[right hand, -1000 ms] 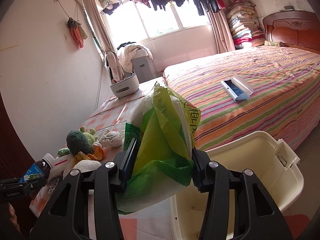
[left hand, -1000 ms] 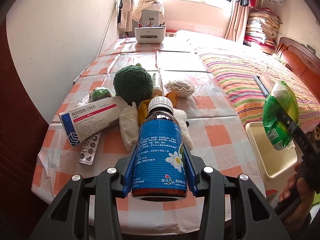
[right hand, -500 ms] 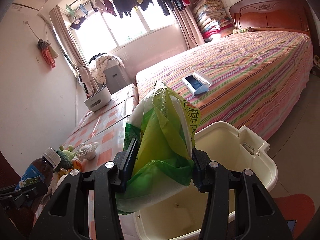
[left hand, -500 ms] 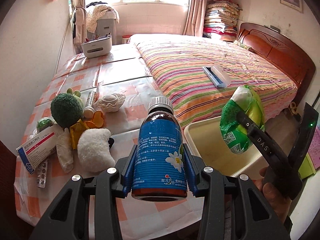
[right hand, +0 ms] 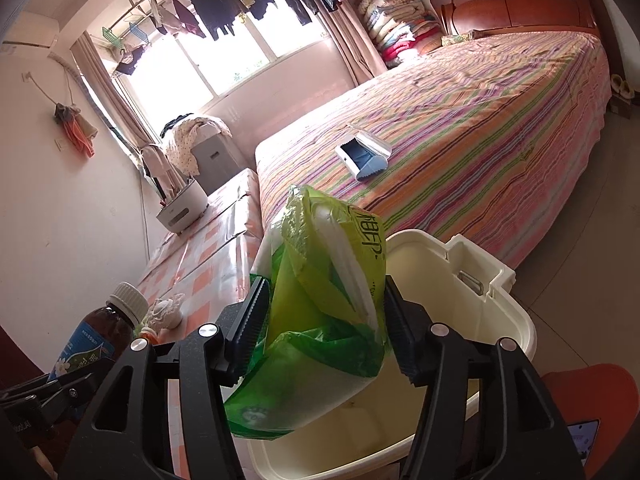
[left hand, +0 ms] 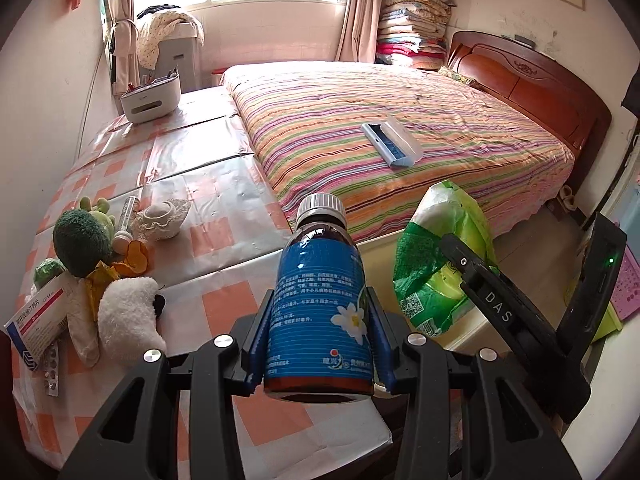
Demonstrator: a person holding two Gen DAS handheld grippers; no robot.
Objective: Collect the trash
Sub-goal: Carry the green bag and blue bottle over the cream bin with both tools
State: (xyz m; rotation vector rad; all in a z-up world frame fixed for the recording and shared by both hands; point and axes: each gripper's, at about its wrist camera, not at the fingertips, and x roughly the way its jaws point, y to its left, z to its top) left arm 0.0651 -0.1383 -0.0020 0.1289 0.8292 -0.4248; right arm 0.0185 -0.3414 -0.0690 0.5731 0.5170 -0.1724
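My left gripper (left hand: 320, 340) is shut on a brown medicine bottle (left hand: 320, 304) with a blue label and white cap, held above the table's front right corner. The bottle also shows at the left of the right wrist view (right hand: 96, 344). My right gripper (right hand: 322, 328) is shut on a crumpled green plastic wrapper (right hand: 324, 320), held over the cream plastic bin (right hand: 480, 300). In the left wrist view the wrapper (left hand: 436, 264) hangs to the bottle's right, with the bin's rim (left hand: 464, 340) below it.
On the checked tablecloth (left hand: 224, 304) lie a pill box (left hand: 36, 320), a blister strip (left hand: 50, 368), plush toys (left hand: 120, 316), orange peel (left hand: 136, 254) and a shell-shaped dish (left hand: 160, 220). A striped bed (left hand: 380, 128) stands right of the table. A white organizer (left hand: 150, 98) sits far back.
Both grippers have swung right, away from the table's clutter toward the bin. The wrapper now hangs lower over the bin. Both grips are unchanged.
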